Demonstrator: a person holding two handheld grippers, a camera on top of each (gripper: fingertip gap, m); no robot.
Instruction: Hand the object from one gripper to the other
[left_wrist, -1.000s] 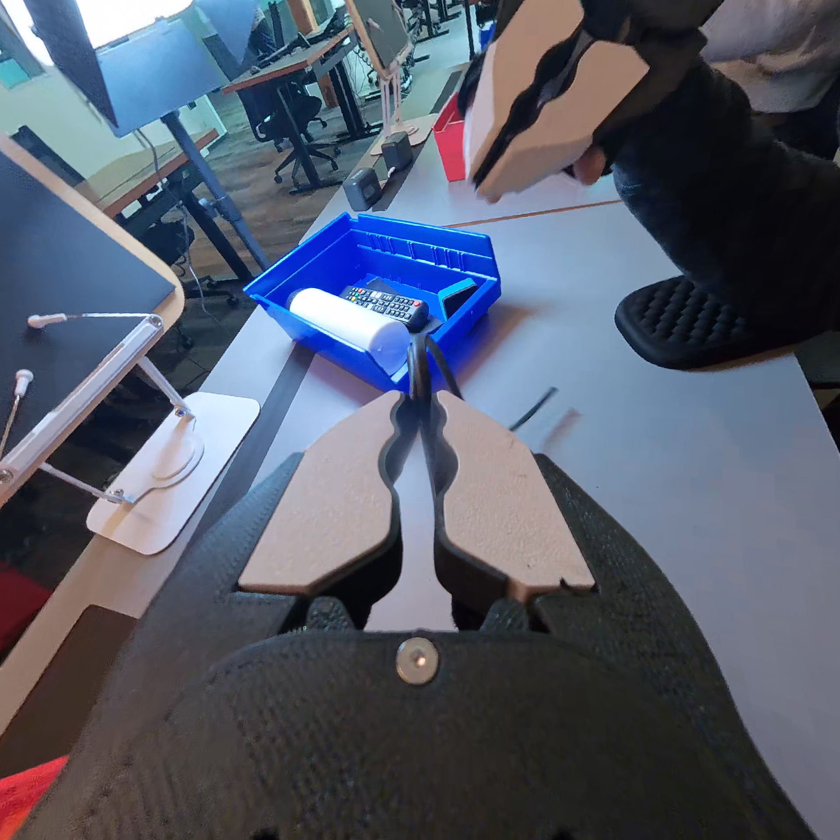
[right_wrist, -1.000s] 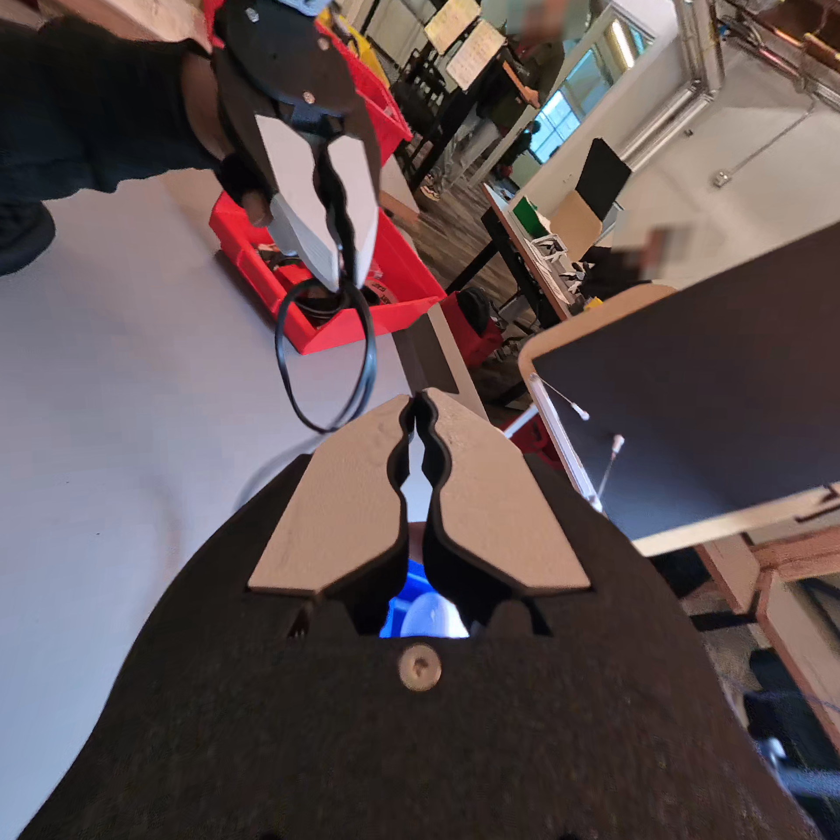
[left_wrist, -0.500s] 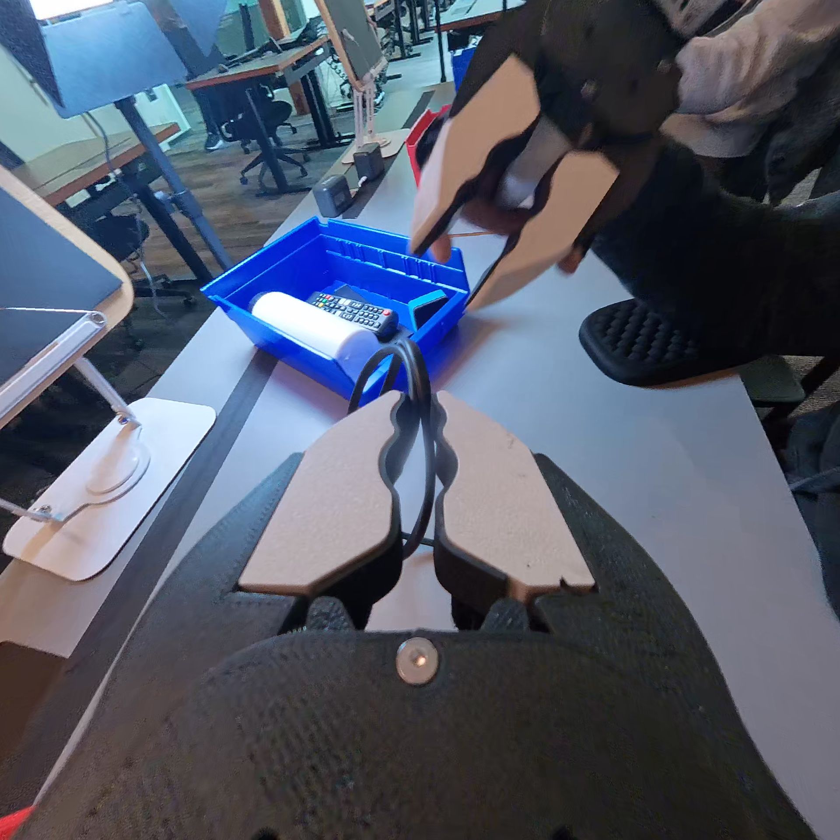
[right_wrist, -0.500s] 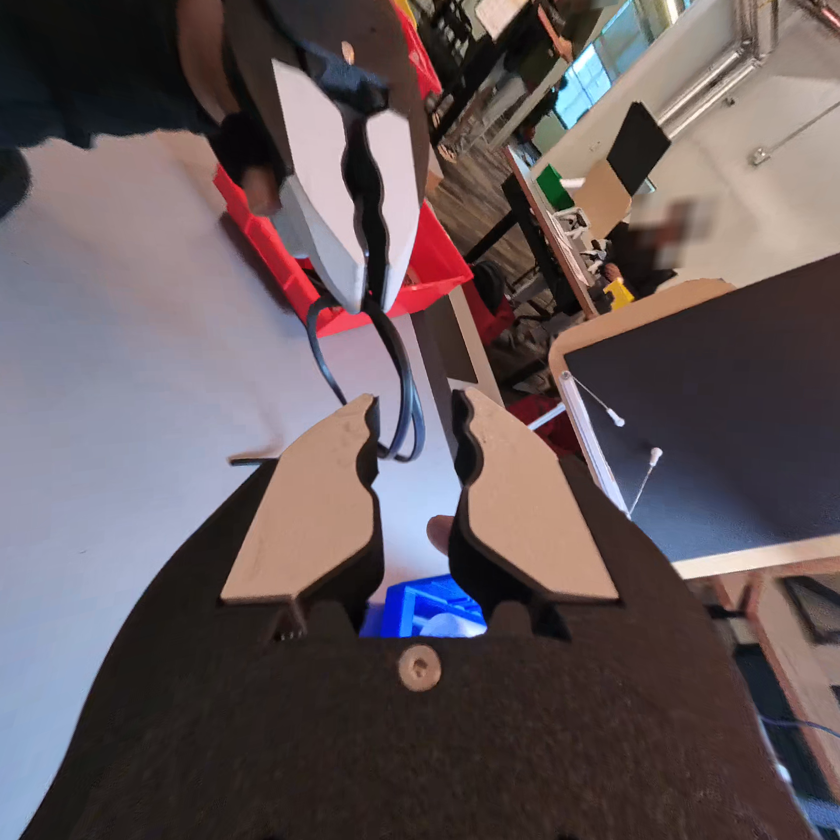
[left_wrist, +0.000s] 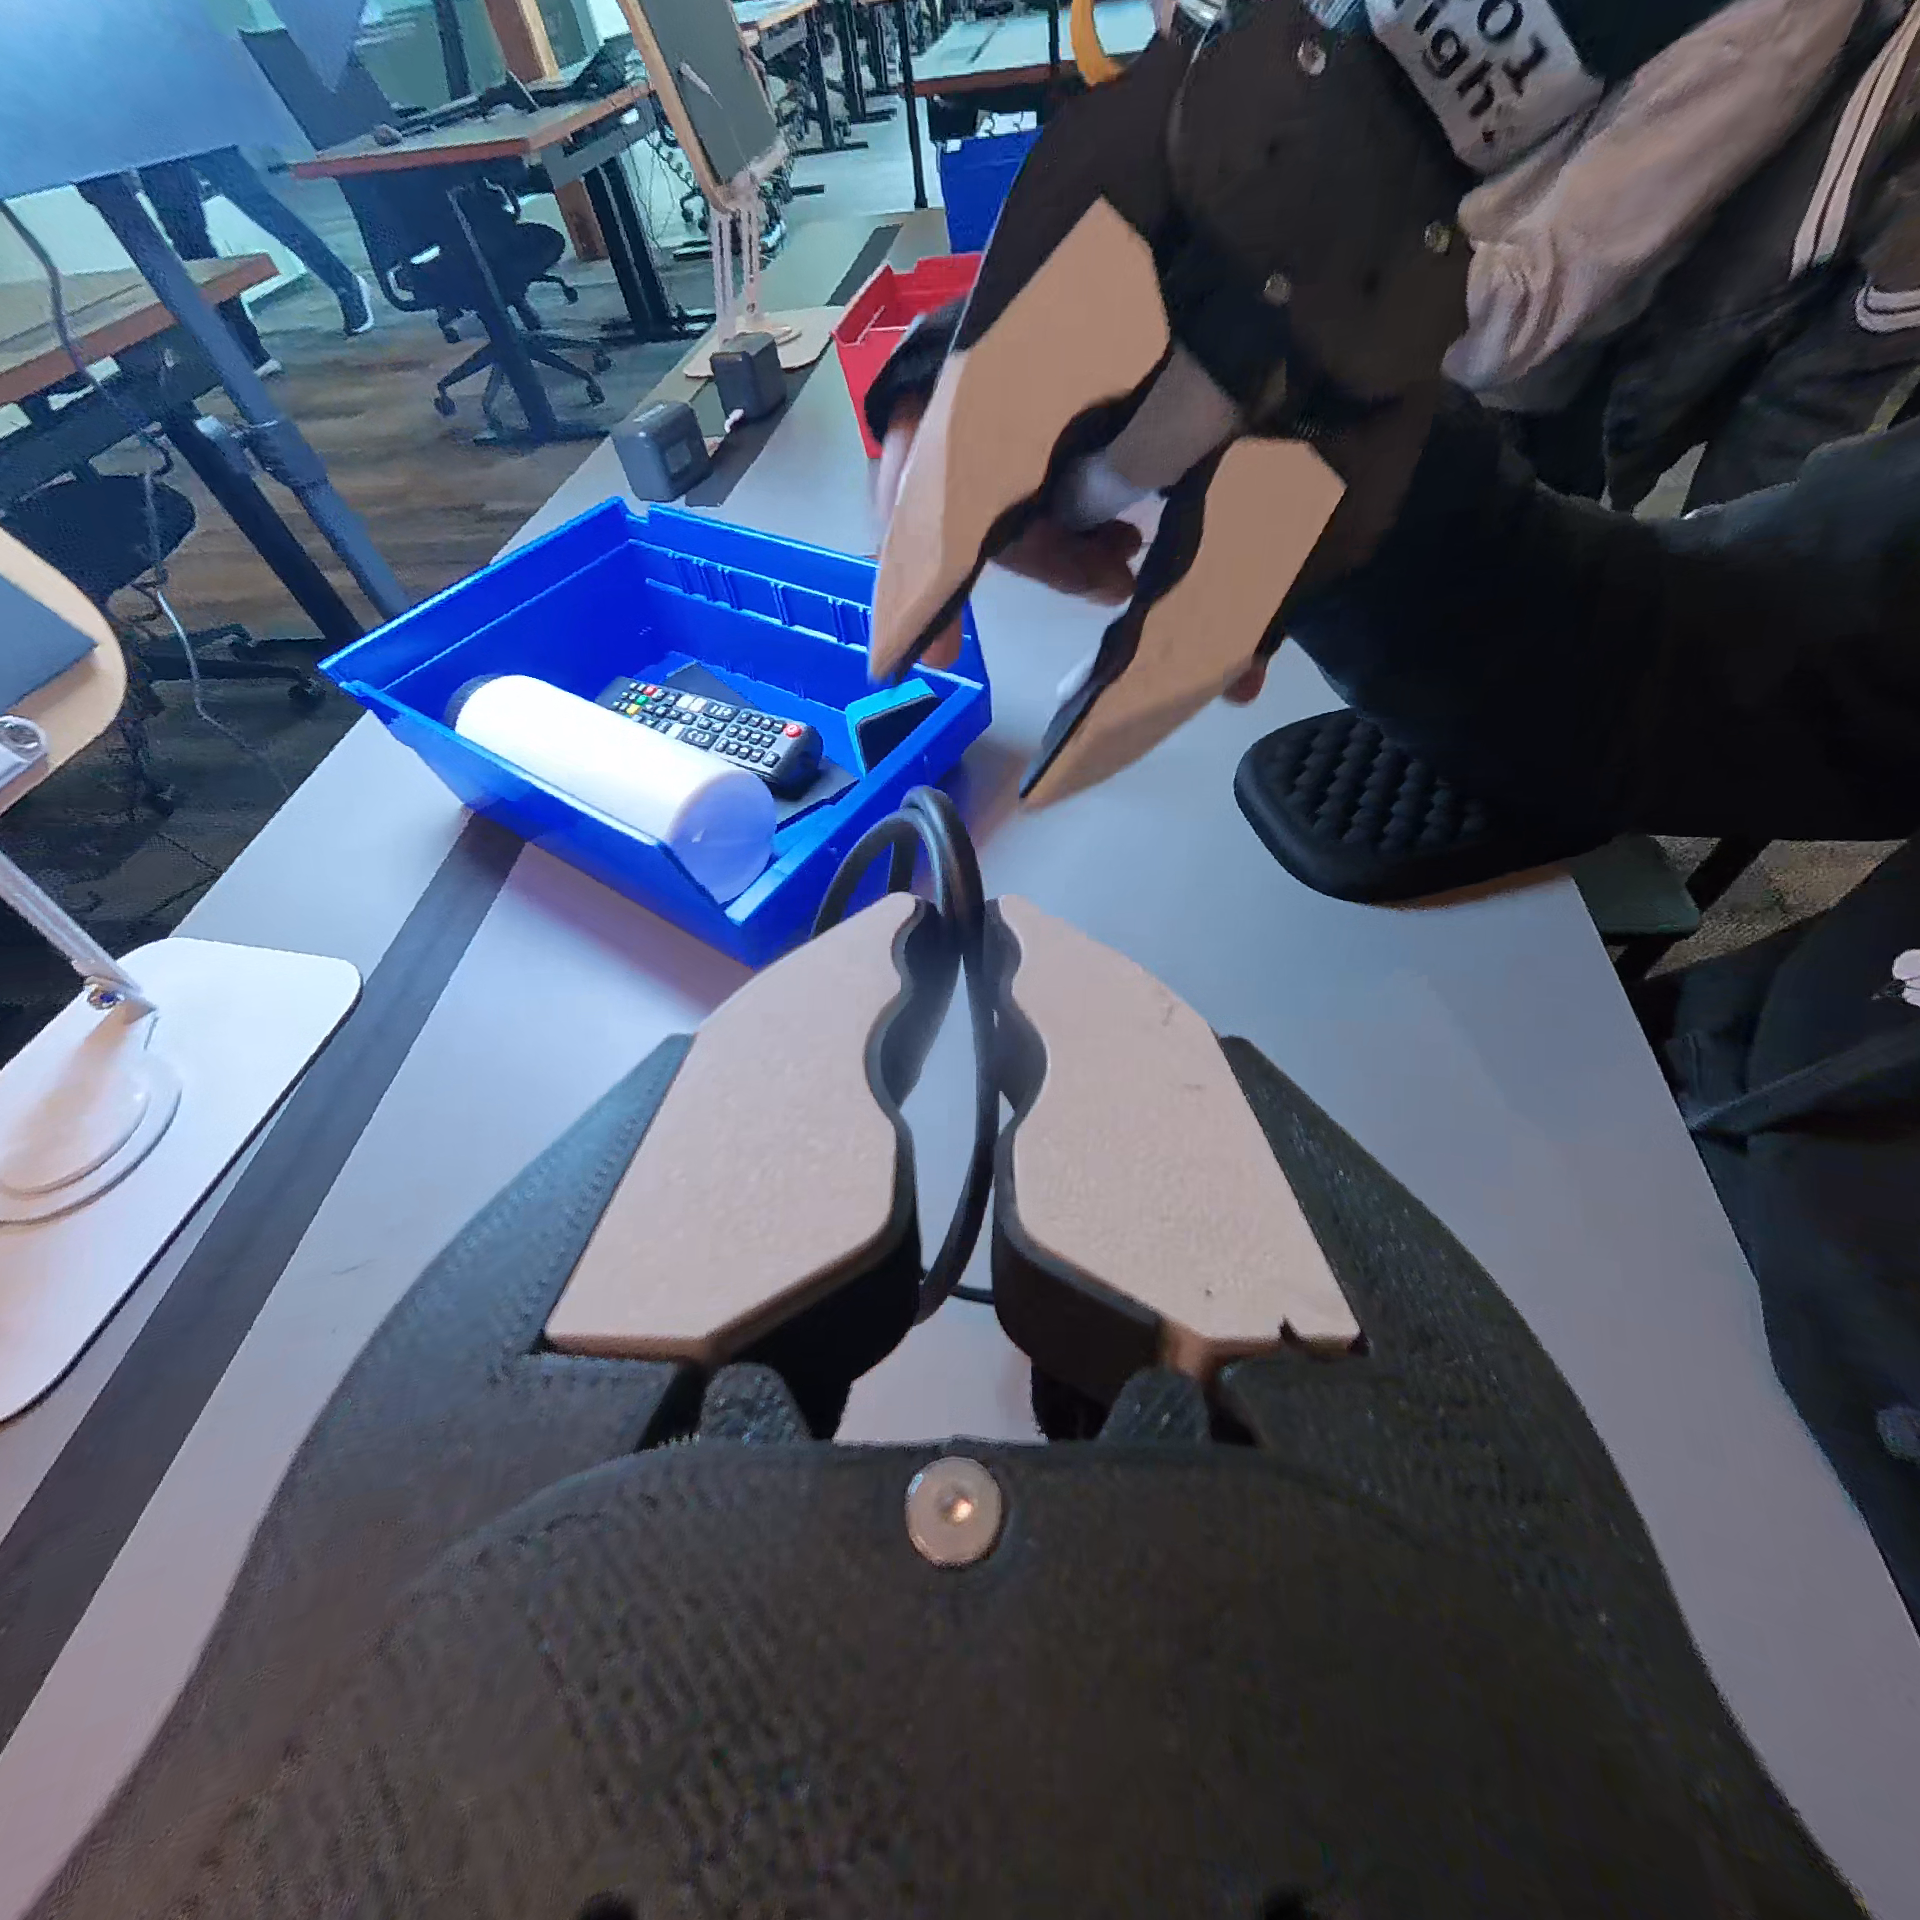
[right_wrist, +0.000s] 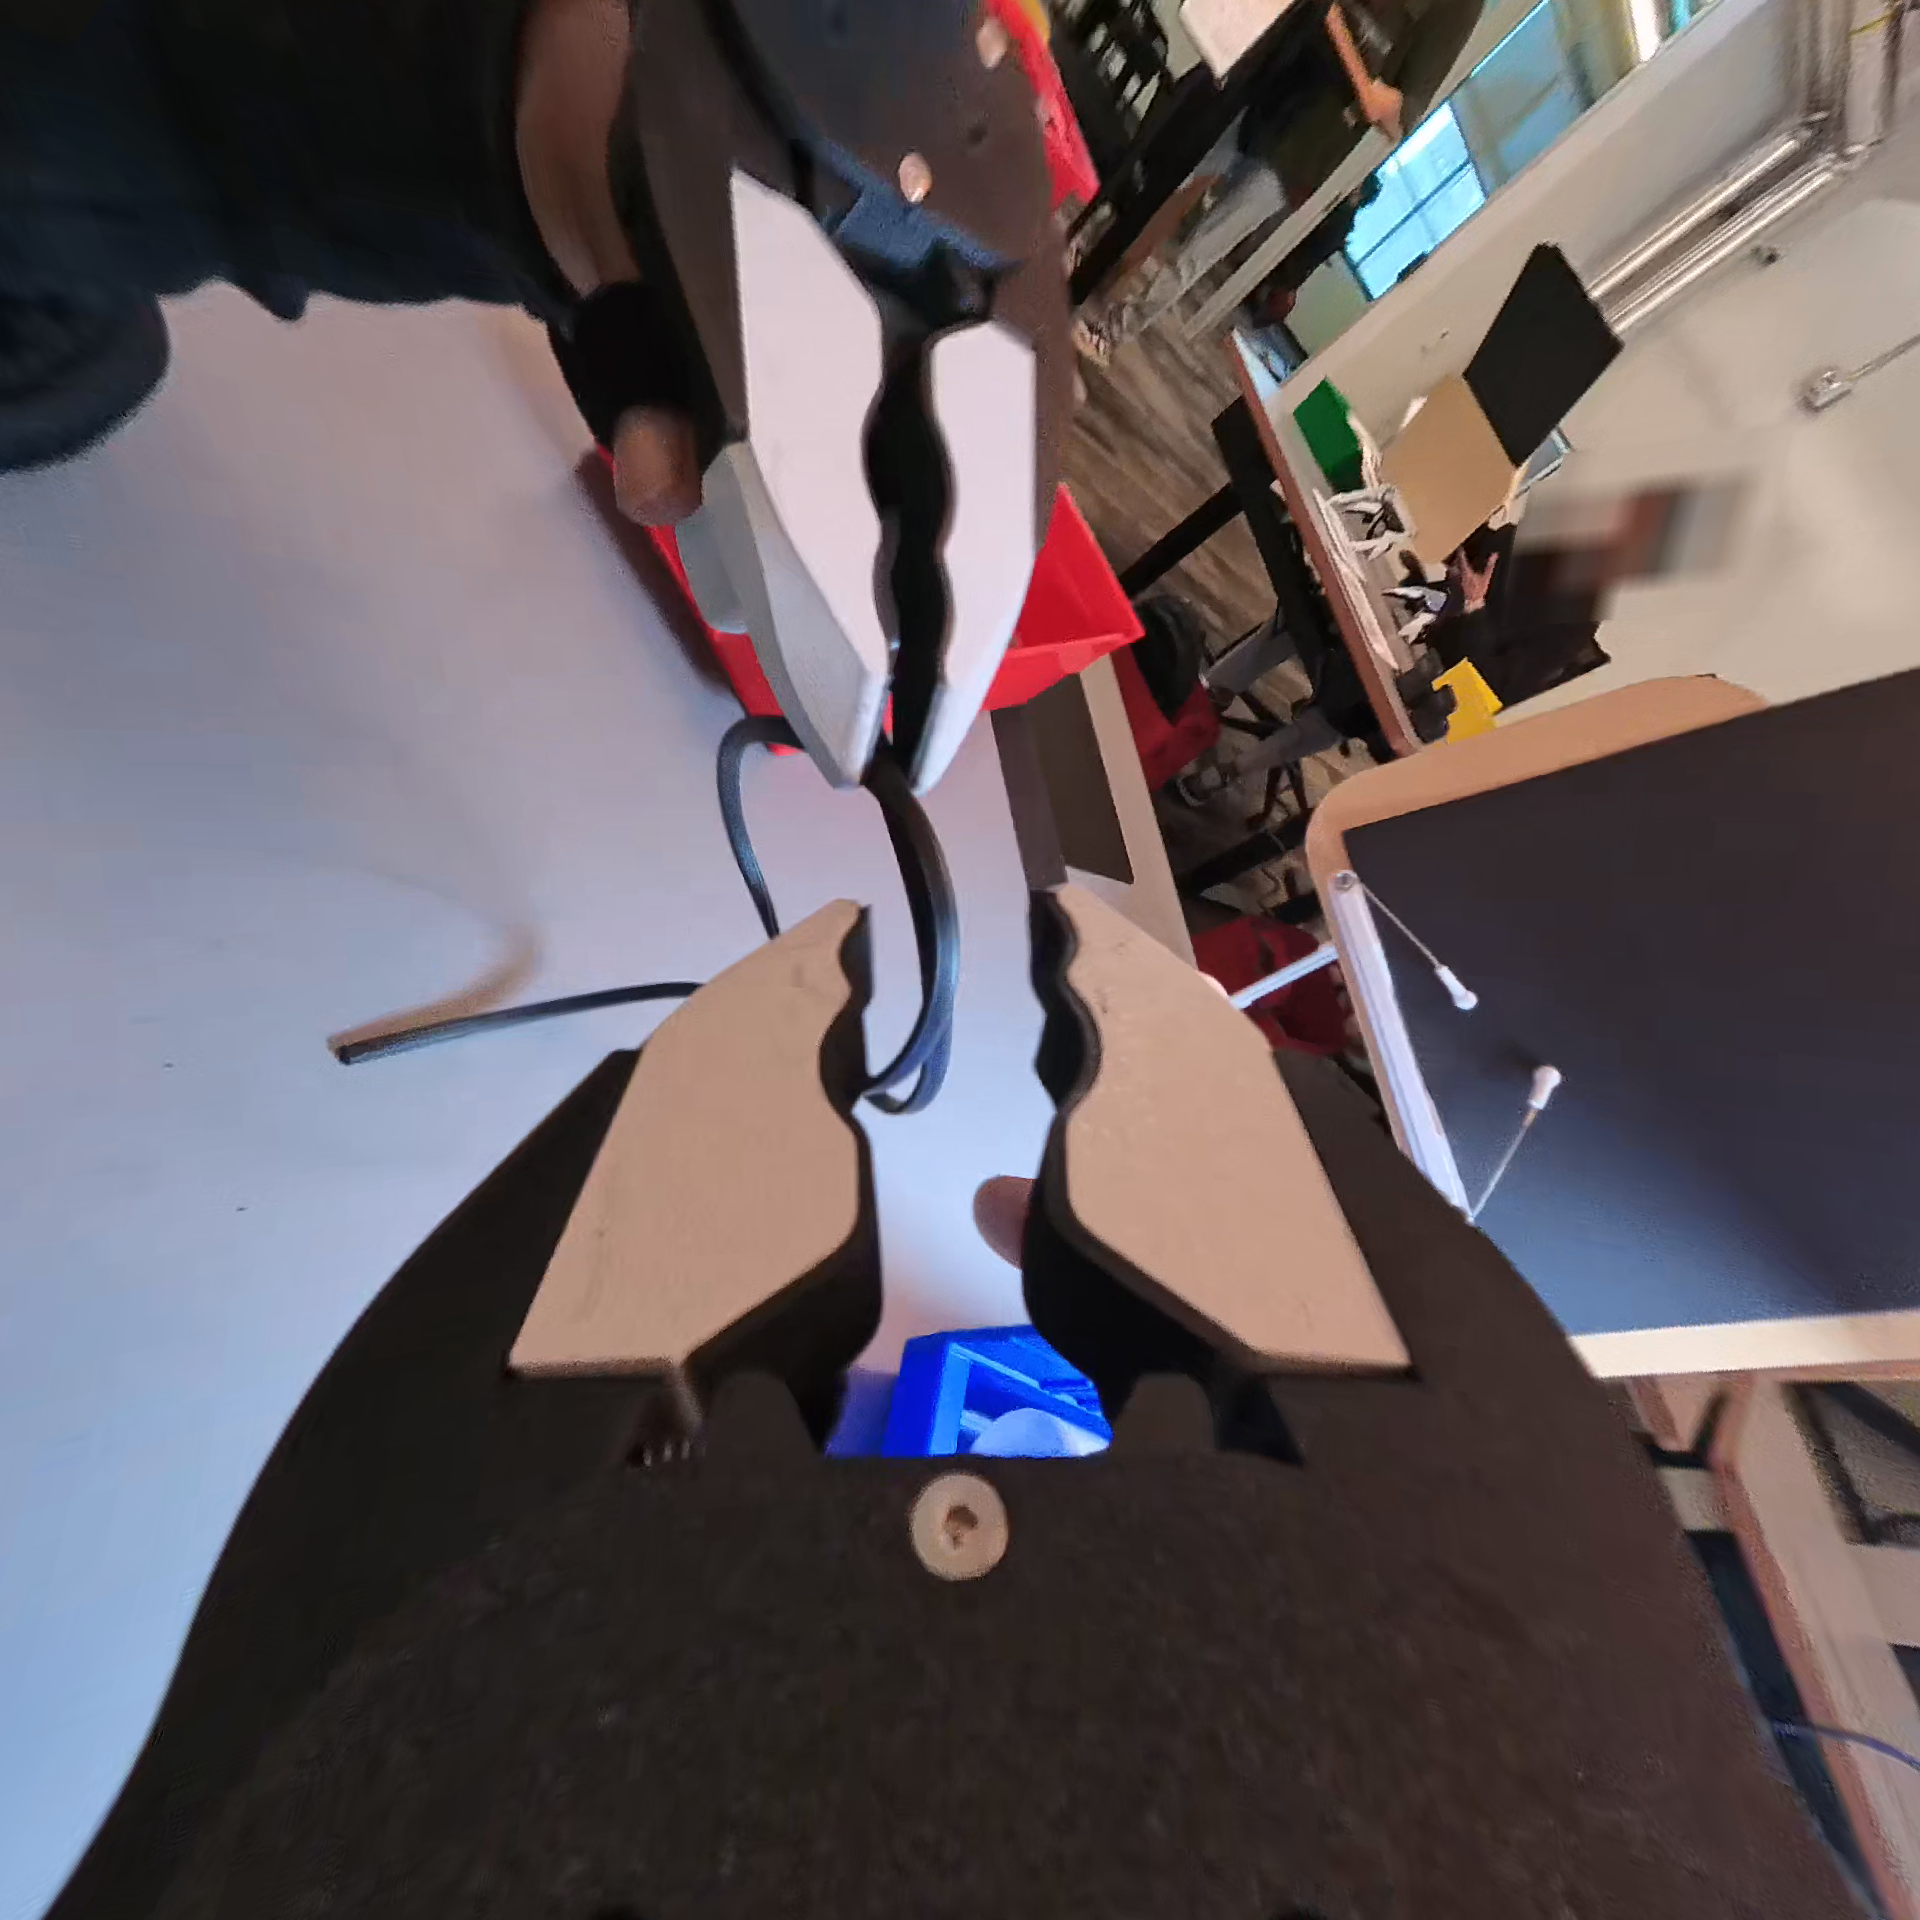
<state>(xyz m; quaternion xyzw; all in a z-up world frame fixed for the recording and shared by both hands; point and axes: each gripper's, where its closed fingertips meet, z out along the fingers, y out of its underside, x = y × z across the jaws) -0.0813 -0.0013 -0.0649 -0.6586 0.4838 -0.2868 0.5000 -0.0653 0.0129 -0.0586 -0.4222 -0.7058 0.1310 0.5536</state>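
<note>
The grey laminate table (left_wrist: 1299, 1039) stretched beneath both tools. Ahead and left of the left gripper (left_wrist: 951, 914) sat the blue plastic bin (left_wrist: 582, 644), holding a white cylinder (left_wrist: 613, 758) and a black remote control (left_wrist: 717, 717). The left gripper stayed clamped on the thin black looped cable (right_wrist: 925, 935), whose free end trailed onto the table. The right gripper (right_wrist: 948, 914), shut a second earlier, had spread its jaws and moved in until the loop hung between its fingers (right_wrist: 727, 1122), apparently untouched. Judging by that, the handover was about midway: the right needed only to close before the left let go
</note>
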